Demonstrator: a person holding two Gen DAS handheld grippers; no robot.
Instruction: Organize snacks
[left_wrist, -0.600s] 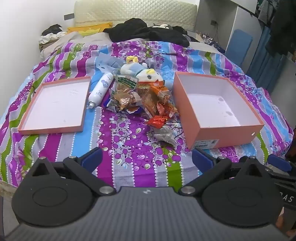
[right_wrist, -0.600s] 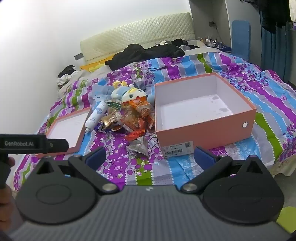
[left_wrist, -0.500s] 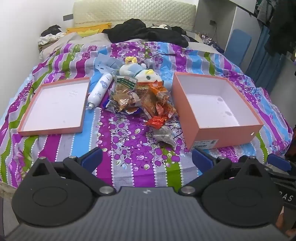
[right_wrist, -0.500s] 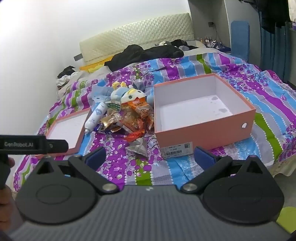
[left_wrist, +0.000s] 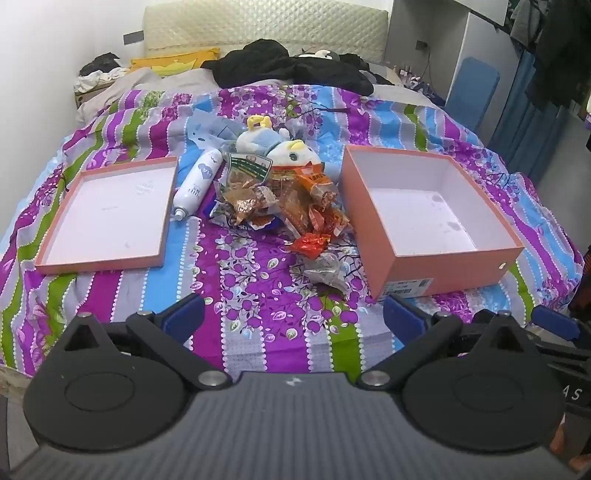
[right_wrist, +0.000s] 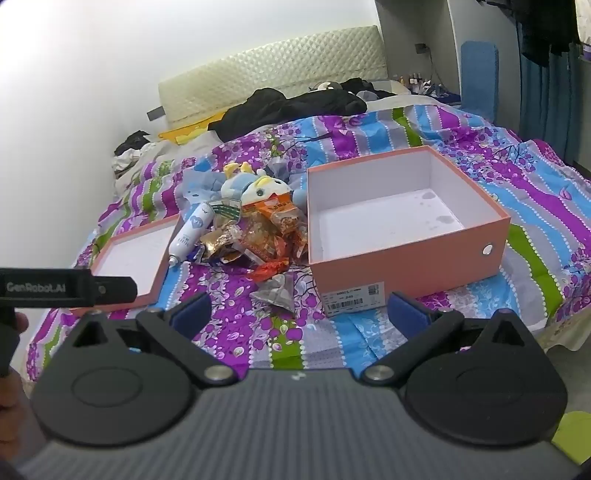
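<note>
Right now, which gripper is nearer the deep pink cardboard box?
Right. The right gripper sits just short of the deep pink cardboard box's labelled corner; the left gripper is further left, facing the snack pile.

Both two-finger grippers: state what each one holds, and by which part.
Nothing is held. The left gripper and right gripper are both open and empty, short of the crinkly snack wrapper pile.
</note>
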